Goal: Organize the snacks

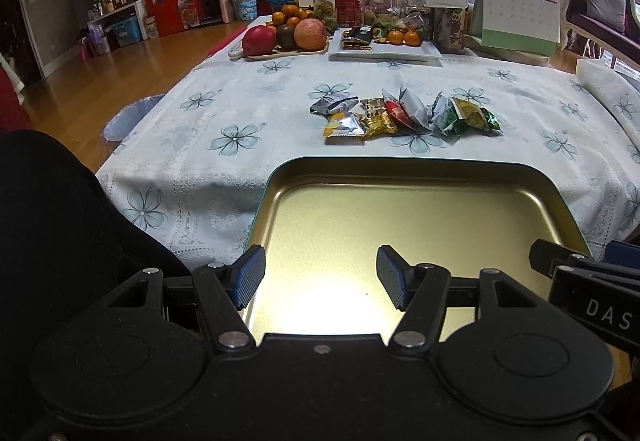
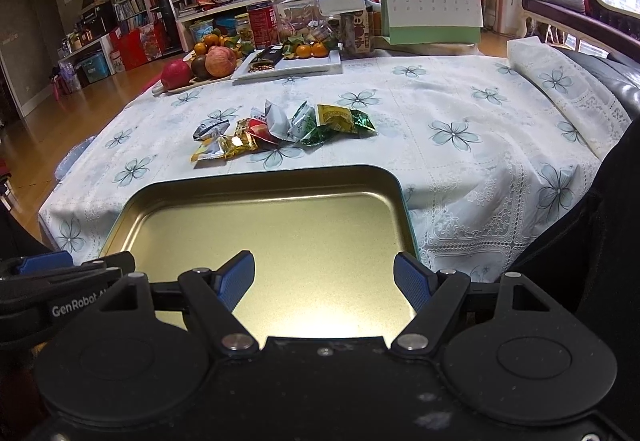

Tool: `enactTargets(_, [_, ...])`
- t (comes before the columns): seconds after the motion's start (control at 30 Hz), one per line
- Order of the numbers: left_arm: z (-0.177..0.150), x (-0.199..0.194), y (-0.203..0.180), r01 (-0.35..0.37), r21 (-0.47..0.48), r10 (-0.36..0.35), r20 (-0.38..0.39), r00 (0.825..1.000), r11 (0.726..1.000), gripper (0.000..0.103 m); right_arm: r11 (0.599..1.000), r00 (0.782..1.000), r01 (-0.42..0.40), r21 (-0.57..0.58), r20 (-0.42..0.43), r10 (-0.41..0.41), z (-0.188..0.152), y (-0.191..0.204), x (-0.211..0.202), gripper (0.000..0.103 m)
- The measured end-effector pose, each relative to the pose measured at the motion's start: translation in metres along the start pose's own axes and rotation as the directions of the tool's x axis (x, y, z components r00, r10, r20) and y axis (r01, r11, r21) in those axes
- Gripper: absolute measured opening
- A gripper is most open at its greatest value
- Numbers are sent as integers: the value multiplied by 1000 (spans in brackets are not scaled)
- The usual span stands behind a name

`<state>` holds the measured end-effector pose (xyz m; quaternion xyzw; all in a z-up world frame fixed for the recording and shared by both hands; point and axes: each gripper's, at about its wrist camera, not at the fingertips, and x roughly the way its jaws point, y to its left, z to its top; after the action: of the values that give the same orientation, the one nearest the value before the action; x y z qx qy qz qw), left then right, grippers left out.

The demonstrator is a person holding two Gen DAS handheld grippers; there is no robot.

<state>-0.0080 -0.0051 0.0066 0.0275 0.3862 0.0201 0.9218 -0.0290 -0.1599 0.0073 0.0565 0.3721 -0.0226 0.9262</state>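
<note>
Two grippers, the left gripper and the right gripper, hang side by side over the near end of a shallow gold tray, each with its blue-padded jaws spread wide and holding nothing. Just beyond the tray's far rim, a small cluster of wrapped snacks lies on the flowered cloth of the worktop, touching one another but apart from the tray. Farther back stand a fruit plate, a white dish, jars and a desk calendar.
</note>
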Motion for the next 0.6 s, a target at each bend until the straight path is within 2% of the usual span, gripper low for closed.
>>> enactTargets(0.2, [0, 1, 2, 9, -1, -9, -25, 1000, 1000, 64, 999, 999, -21, -26, 33, 22, 0, 3, -4, 80])
enactTargets(0.4, [-1, 0, 3, 14, -2, -15, -40, 999, 1000, 64, 998, 998, -64, -10, -26, 64, 1, 2, 1, 80])
enactTargets(0.6, [-1, -1, 6, 44, -25, -46, -67, 997, 999, 64, 998, 997, -58, -7, -54, 58, 2, 4, 2, 79])
